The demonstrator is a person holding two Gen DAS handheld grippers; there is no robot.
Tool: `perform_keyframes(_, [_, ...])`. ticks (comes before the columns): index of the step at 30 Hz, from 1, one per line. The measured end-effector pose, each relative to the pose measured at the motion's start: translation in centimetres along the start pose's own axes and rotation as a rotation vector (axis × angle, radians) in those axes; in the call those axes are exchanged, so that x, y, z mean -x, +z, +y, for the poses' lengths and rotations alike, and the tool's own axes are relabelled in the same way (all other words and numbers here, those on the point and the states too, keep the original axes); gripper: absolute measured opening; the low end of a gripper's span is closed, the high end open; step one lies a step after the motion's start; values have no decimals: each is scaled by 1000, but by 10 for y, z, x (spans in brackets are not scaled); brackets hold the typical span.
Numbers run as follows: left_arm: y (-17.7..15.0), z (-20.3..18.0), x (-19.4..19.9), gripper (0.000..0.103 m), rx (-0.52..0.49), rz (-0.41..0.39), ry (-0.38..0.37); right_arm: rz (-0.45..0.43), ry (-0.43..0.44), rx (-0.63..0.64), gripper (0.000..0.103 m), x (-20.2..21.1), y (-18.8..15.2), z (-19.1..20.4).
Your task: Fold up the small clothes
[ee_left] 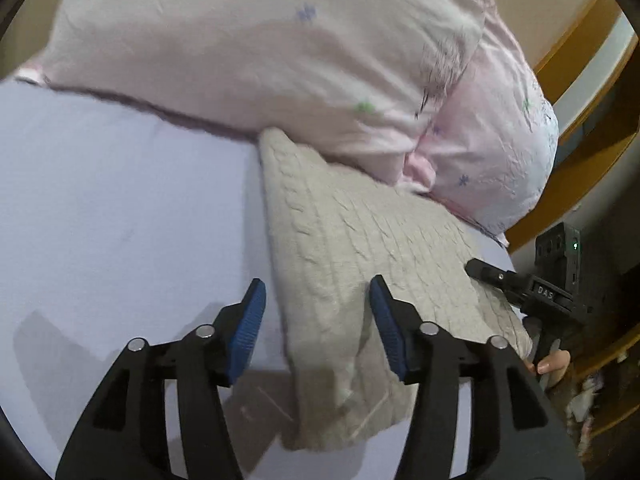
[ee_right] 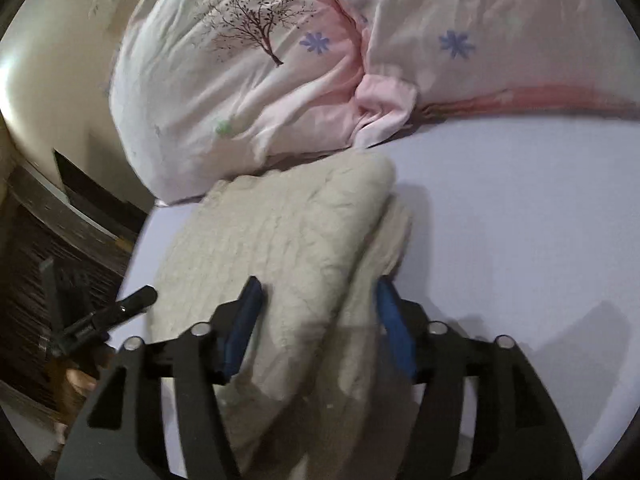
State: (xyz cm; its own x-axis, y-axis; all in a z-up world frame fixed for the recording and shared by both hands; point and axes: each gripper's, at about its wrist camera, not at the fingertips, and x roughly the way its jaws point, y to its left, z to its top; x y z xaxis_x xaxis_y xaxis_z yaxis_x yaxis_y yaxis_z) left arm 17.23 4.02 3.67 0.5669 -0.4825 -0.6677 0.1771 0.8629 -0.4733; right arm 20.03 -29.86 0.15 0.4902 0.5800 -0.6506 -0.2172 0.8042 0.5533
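A beige cable-knit garment (ee_left: 360,256) lies folded on the lilac sheet (ee_left: 120,208), its far end against the pink pillows. My left gripper (ee_left: 318,320) is open, its jaws straddling the garment's left edge near the front. In the right wrist view the same garment (ee_right: 288,240) lies folded over, a thick fold along its right side. My right gripper (ee_right: 320,320) is open with the garment's near end between its blue pads (ee_right: 244,320), which do not pinch it. The right gripper also shows at the right of the left wrist view (ee_left: 504,280).
Two pink flowered pillows (ee_left: 248,48) lie against the garment's far end, one with a tree print (ee_right: 248,28). A wooden bed frame (ee_left: 580,92) runs along the right. The bed's edge drops to a dark floor (ee_right: 48,240) at left. The left gripper's tip (ee_right: 132,304) shows there.
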Motion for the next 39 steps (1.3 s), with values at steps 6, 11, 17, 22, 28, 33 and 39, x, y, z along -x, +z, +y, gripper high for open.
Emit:
perform_keyframes(6, [-6,-11,-3,58,-63,-5,42,-78,-168,-24,29,-2,9,-4])
perform_keyframes(11, [-33,-21,35,80,-135,-58,116,-205,-294,31,101,48,-22,21])
perform_keyframes(17, [-86,-45,41,101,-178,-36,332,-266,-350,63,101,89,-88,52])
perform_keyframes(22, [-102,-45,25,102,-147,34,363,-210,-486,95,101,64,-121,67])
perform_keyframes(28, [-112,-51,9,102,-169,79,410,-115,-565,143,101,31,-139,71])
perform_keyframes(33, [-114,-59,0,102,-224,102,473,-54,-607,154,101,12,-147,71])
perform_keyframes(39, [-114,-58,2,102,-226,119,470,-39,-603,151,101,13,-152,73])
